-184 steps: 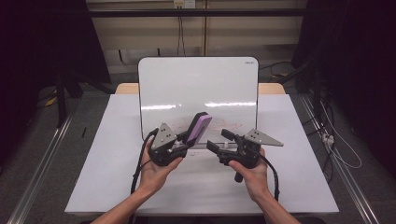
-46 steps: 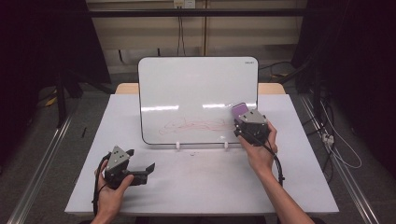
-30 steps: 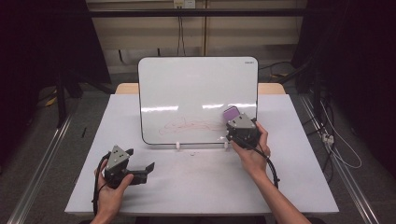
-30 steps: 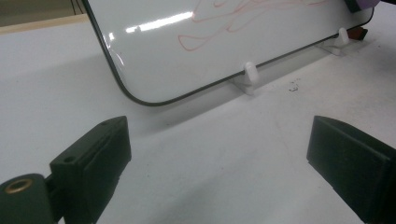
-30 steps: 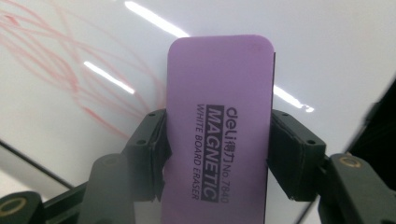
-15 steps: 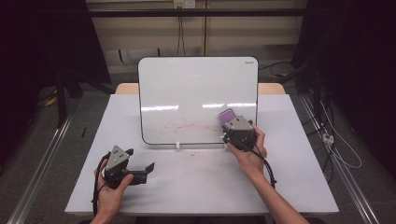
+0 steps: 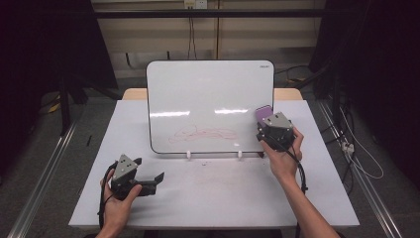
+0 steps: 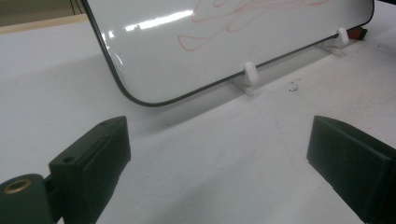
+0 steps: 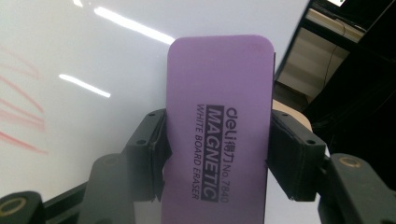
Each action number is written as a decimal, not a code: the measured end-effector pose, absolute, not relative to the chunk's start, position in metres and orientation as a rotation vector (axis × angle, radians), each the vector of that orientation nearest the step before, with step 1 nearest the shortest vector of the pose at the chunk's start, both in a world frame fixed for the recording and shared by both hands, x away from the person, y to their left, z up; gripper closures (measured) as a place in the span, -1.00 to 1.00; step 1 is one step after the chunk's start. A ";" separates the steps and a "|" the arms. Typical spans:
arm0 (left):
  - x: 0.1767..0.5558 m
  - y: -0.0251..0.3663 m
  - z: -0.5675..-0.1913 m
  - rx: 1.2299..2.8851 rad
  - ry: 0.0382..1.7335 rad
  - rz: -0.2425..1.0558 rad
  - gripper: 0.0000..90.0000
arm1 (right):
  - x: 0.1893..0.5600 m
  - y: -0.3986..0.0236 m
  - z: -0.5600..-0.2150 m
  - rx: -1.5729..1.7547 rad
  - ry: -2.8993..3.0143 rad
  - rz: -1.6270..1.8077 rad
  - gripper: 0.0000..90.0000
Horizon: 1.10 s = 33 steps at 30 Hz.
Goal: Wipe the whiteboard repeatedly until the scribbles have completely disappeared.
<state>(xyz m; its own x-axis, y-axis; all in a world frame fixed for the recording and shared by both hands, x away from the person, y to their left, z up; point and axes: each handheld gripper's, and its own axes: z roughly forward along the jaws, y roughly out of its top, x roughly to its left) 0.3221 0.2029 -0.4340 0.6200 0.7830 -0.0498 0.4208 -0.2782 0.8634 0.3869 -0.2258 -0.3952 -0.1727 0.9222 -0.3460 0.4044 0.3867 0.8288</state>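
While the left gripper (image 7: 157,176) rests open, the right gripper (image 9: 215,140) clamps a purple rectangular eraser (image 9: 219,121) with rounded corners and black lettering, at the whiteboard's (image 7: 198,94) right edge.

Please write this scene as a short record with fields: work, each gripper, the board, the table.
work: wiping red marks off a whiteboard
right gripper: shut on the purple eraser, held at the board's right edge
left gripper: open, holds nothing, low over the table near its front left
whiteboard: propped upright on two white clips, red scribble low at the middle
table: white top
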 end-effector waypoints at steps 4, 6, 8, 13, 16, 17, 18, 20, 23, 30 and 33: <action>0.321 0.203 -0.434 1.907 0.960 0.488 -0.86 | 0.384 -0.217 -0.400 1.133 1.752 0.713 -0.07; 0.322 0.203 -0.434 1.911 0.958 0.488 -0.86 | 0.383 -0.211 -0.402 1.123 1.765 0.716 -0.07; 0.322 0.203 -0.434 1.912 0.957 0.489 -0.87 | 0.382 -0.204 -0.405 1.098 1.774 0.712 -0.07; 0.321 0.201 -0.434 1.914 0.954 0.484 -0.86 | 0.379 -0.189 -0.410 1.070 1.790 0.728 -0.07; 0.321 0.201 -0.434 1.917 0.951 0.486 -0.87 | 0.378 -0.183 -0.412 1.068 1.797 0.737 -0.07; 0.322 0.201 -0.434 1.917 0.951 0.486 -0.87 | 0.377 -0.180 -0.413 1.072 1.801 0.741 -0.07; 0.322 0.201 -0.434 1.914 0.955 0.482 -0.87 | 0.377 -0.178 -0.413 1.074 1.808 0.750 -0.07; 0.322 0.201 -0.434 1.915 0.951 0.483 -0.86 | 0.377 -0.172 -0.415 1.068 1.816 0.761 -0.07; 0.322 0.202 -0.434 1.916 0.954 0.481 -0.86 | 0.377 -0.165 -0.416 1.053 1.839 0.780 -0.07; 0.322 0.203 -0.434 1.910 0.956 0.480 -0.86 | 0.381 -0.175 -0.411 1.074 1.837 0.814 -0.07; 0.322 0.204 -0.434 1.910 0.958 0.480 -0.86 | 0.387 -0.184 -0.404 1.107 1.802 0.821 -0.07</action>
